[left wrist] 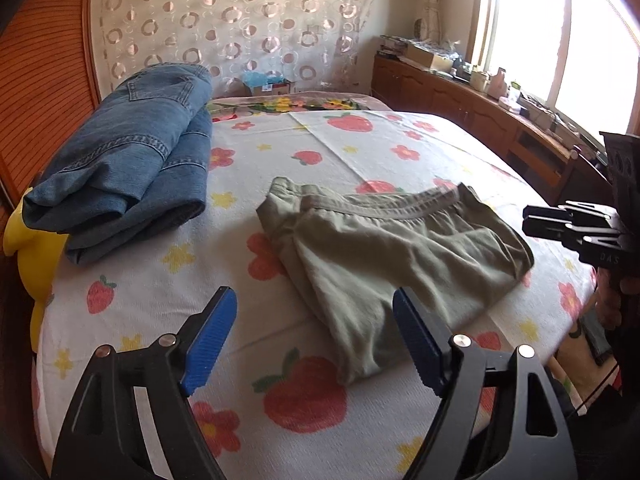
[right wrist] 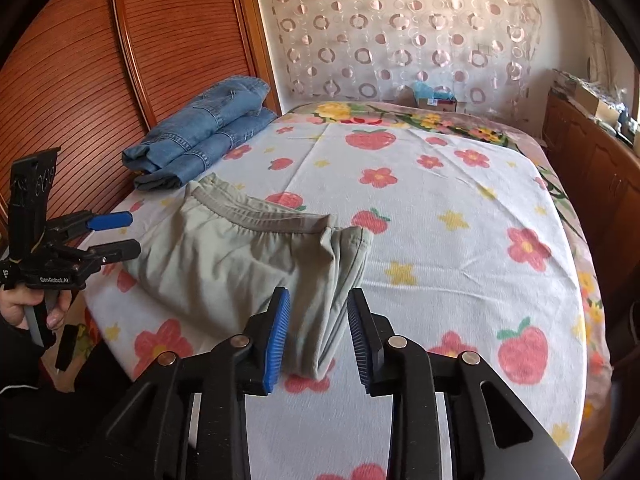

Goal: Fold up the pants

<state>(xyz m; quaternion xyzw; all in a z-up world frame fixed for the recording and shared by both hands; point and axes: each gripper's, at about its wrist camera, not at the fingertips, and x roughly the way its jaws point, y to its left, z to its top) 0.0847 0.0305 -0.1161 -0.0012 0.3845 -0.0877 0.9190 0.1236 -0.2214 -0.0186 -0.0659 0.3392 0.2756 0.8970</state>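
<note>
A pair of olive-green pants (left wrist: 384,240) lies folded into a compact bundle on the bed's strawberry-and-flower sheet (left wrist: 360,144), the elastic waistband on its far side. The left gripper (left wrist: 316,340) hovers above the bundle's near end with its blue pads spread wide and nothing between them — released. The right gripper (right wrist: 319,336) is parted more narrowly; the bundle's near corner shows in the gap, but the pads do not press on it. Each gripper also shows at the edge of the other's view, held in a hand (right wrist: 24,304). A folded pair of blue jeans (left wrist: 128,148) rests beyond the green pants — near the wooden slatted panel (right wrist: 80,80).
</note>
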